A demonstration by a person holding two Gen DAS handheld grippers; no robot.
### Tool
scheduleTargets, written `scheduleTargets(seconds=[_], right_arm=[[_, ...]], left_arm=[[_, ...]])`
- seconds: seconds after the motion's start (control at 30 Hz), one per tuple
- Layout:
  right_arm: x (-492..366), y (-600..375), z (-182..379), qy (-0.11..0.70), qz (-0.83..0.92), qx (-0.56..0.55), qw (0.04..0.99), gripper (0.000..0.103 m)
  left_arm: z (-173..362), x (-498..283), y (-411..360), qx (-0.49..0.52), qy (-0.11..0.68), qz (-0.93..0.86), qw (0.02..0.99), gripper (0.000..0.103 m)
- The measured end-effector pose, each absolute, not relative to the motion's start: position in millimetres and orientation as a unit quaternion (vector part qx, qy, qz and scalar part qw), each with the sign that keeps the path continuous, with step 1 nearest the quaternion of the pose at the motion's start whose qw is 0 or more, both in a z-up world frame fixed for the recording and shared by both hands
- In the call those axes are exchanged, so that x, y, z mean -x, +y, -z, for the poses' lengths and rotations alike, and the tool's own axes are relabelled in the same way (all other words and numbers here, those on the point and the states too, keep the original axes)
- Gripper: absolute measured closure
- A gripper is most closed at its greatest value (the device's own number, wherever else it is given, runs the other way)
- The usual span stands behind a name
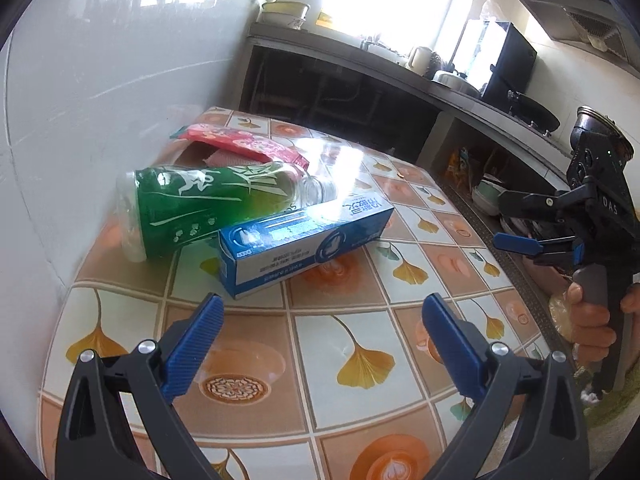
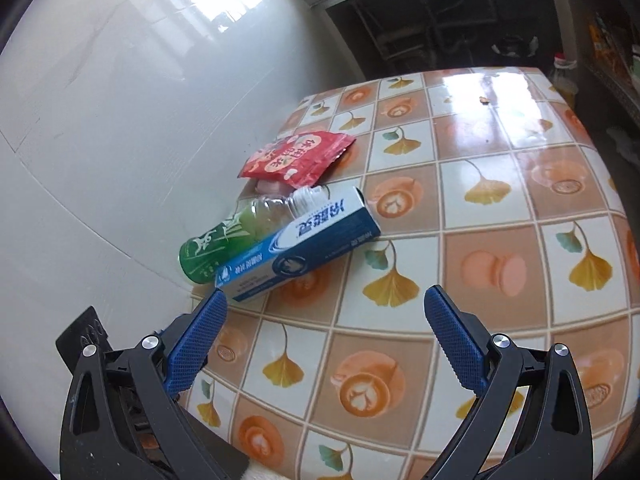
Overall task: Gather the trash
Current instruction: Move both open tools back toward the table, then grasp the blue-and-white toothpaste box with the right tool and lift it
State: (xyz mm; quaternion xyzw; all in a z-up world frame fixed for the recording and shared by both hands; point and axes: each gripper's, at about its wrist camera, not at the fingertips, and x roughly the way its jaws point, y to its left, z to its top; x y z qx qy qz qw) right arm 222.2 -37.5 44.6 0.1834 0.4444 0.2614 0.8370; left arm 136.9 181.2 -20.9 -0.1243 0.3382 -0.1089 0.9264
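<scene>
Three pieces of trash lie by the white wall on the patterned table (image 1: 360, 360). A blue and white toothpaste box (image 1: 304, 242) (image 2: 296, 244) rests against a fallen plastic bottle with a green label (image 1: 200, 208) (image 2: 224, 240). Behind them lies a torn red snack wrapper (image 1: 244, 144) (image 2: 298, 158). My left gripper (image 1: 322, 308) hovers open just short of the box. My right gripper (image 2: 324, 300) is open too, nothing between its fingers; in the left wrist view it appears at the right edge (image 1: 500, 218), held by a hand (image 1: 592, 320).
A white wall (image 1: 100, 80) borders the table on the left. Beyond the table runs a kitchen counter (image 1: 420, 76) with a kettle, pots and a black appliance (image 1: 508, 68). Shelves under the counter hold bowls. A small crumb (image 2: 484, 100) lies far on the tabletop.
</scene>
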Motion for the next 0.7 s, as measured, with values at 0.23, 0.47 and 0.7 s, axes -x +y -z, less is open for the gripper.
scheduleTargets(seconds=[0.23,0.47,0.7], right_arm=[[-307.1,-27.2,-21.3,0.47,-0.261,-0.213,0.816,0.015],[-350.4,-8.4,10.9,0.508,-0.285,-0.216,0.784,0.022],[-336.3,-4.8,11.8,0.512,-0.348,-0.197,0.761,0.026]], left_arm=[[37.3,-176.7,191.8,0.189,0.365,0.109,0.905,0.006],[50.3,-196.2,189.3,0.213,0.385,0.116,0.891,0.006],[44.4,-184.1,148.5,0.187,0.386,0.189,0.883,0.006]])
